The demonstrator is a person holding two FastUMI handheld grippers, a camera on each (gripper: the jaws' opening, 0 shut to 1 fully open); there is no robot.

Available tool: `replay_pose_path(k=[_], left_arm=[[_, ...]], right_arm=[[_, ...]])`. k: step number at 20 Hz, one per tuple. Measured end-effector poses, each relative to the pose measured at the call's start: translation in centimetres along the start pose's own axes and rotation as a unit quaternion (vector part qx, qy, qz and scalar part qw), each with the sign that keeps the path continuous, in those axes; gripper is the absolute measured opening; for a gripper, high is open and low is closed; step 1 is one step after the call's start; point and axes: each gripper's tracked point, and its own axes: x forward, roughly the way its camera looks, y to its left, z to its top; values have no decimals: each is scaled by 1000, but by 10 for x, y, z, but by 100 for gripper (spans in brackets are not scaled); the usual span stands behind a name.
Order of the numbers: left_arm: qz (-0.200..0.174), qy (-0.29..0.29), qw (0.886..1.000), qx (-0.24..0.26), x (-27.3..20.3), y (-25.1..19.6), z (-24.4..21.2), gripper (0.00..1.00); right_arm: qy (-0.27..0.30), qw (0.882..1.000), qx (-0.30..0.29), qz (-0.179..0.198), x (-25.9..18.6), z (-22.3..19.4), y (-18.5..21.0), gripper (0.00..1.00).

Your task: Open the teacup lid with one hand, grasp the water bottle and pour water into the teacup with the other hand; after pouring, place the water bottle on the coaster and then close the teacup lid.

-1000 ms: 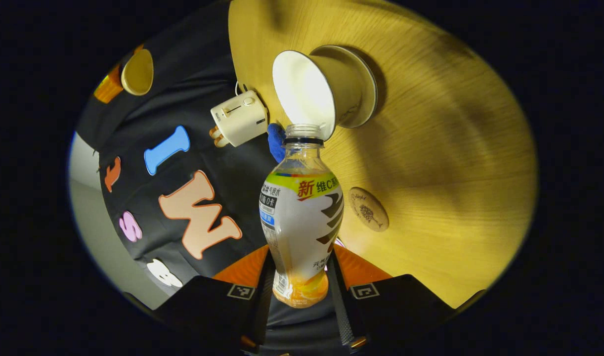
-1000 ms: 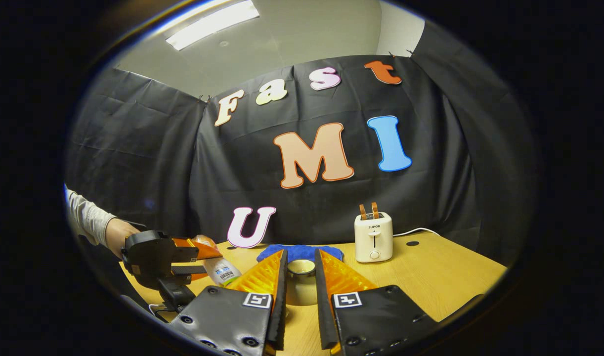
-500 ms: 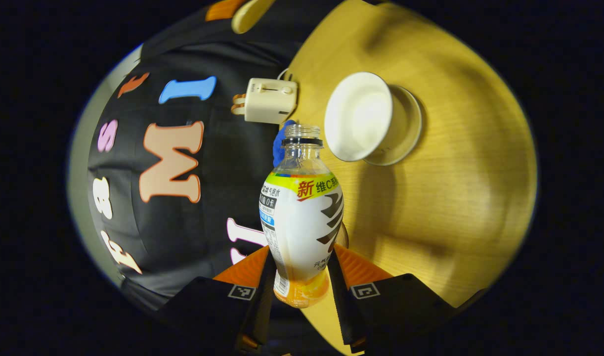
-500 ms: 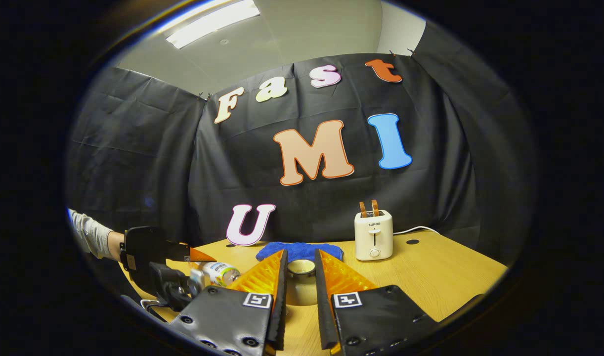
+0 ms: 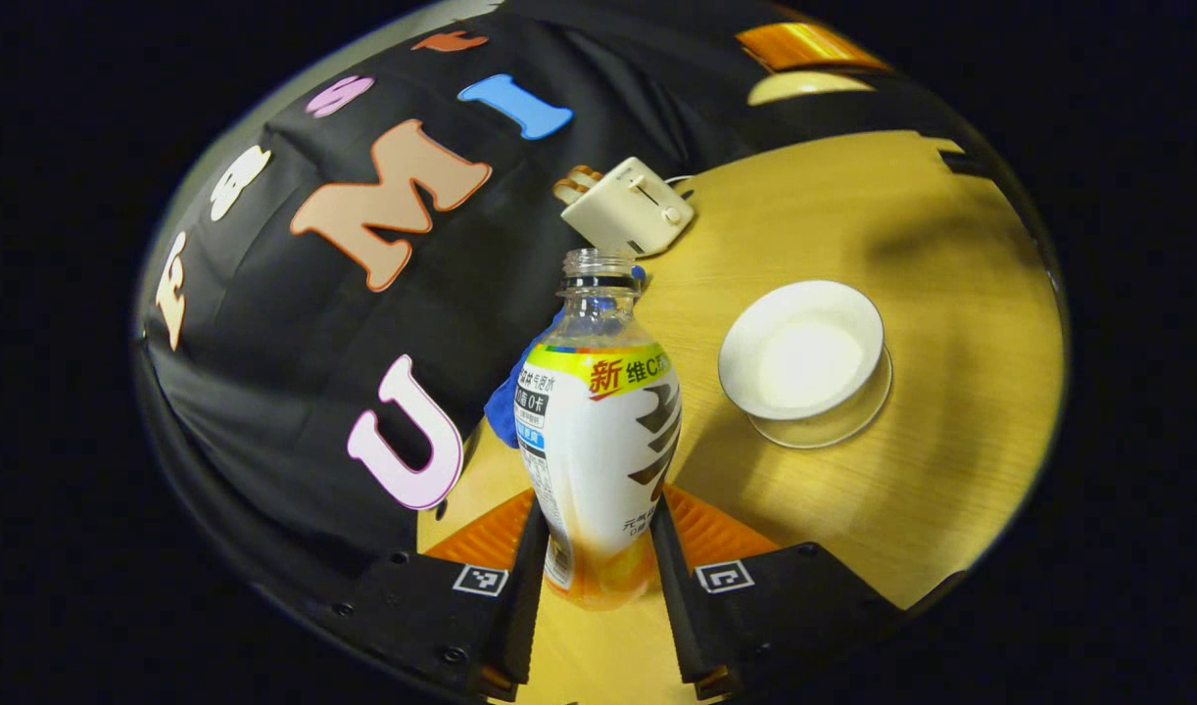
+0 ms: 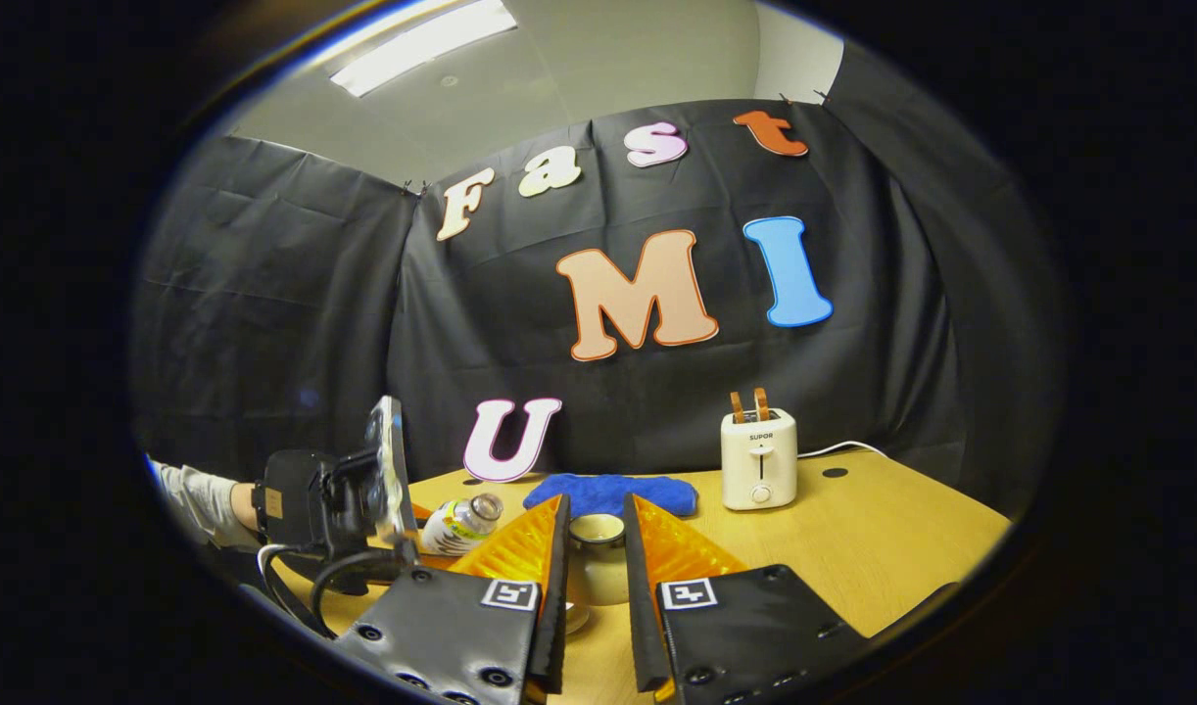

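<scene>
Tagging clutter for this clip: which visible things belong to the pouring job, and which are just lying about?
Job in hand: water bottle, held in the left gripper; teacup, standing open on the table; teacup lid, held in the right gripper.
Lying about: toaster; blue cloth.

open surface point(image 5: 932, 245) lies right of the teacup point(image 5: 804, 351); the toaster point(image 5: 626, 206) and blue cloth point(image 6: 610, 492) crowd the back edge near the wall.
</scene>
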Motion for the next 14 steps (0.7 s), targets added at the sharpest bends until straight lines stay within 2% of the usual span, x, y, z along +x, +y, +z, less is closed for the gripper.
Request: replay_pose_path(k=[3, 6, 10, 11, 14], left_arm=[[10, -20, 996, -87, 2, 16, 3, 54], [13, -26, 985, -170, 9, 33, -3, 54], [27, -48, 969, -242, 17, 59, -4, 55], [24, -56, 965, -254, 18, 60, -1, 53], [38, -88, 955, -281, 31, 71, 12, 55]], right_arm=[[5, 1000, -5, 1, 1, -4, 2, 30], [10, 1000, -7, 2, 3, -8, 3, 31], [18, 1000, -8, 4, 7, -16, 5, 31], [21, 1000, -7, 5, 7, -17, 7, 31], [31, 999, -6, 6, 11, -26, 7, 30]])
